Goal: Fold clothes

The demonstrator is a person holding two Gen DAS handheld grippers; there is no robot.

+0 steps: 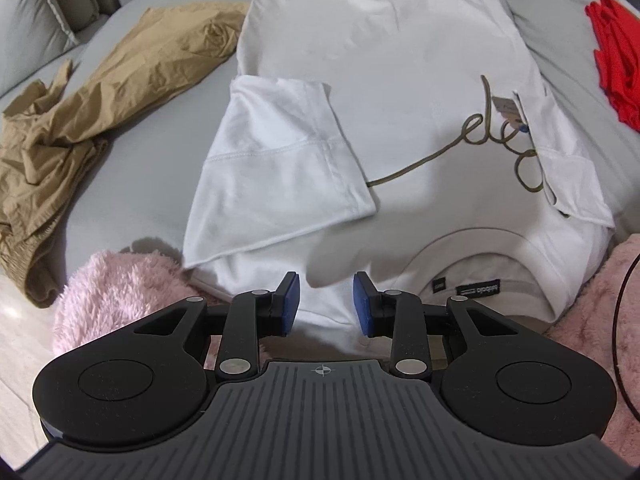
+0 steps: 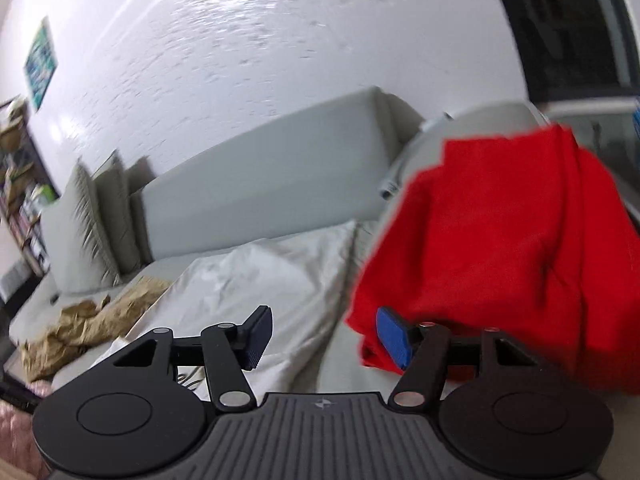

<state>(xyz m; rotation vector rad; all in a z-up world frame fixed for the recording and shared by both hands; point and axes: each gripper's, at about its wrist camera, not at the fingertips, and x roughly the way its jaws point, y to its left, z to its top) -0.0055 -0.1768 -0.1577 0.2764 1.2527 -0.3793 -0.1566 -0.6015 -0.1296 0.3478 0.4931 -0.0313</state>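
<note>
A white T-shirt (image 1: 372,64) with olive script lettering lies flat on the grey sofa seat, collar toward me, both sleeves folded in over the body. My left gripper (image 1: 325,304) is open and empty, hovering just above the shirt's near shoulder beside the collar (image 1: 476,268). My right gripper (image 2: 324,336) is open and empty, raised above the sofa; the white shirt (image 2: 256,272) lies below it. A red garment (image 2: 504,248) is piled just right of the right finger; I cannot tell if it touches.
A crumpled tan garment (image 1: 100,104) lies left of the shirt. The red garment (image 1: 616,60) sits on the sofa's right side. A pink fluffy blanket (image 1: 120,292) covers the near edge. Grey cushions (image 2: 92,232) and the sofa back (image 2: 264,188) stand behind.
</note>
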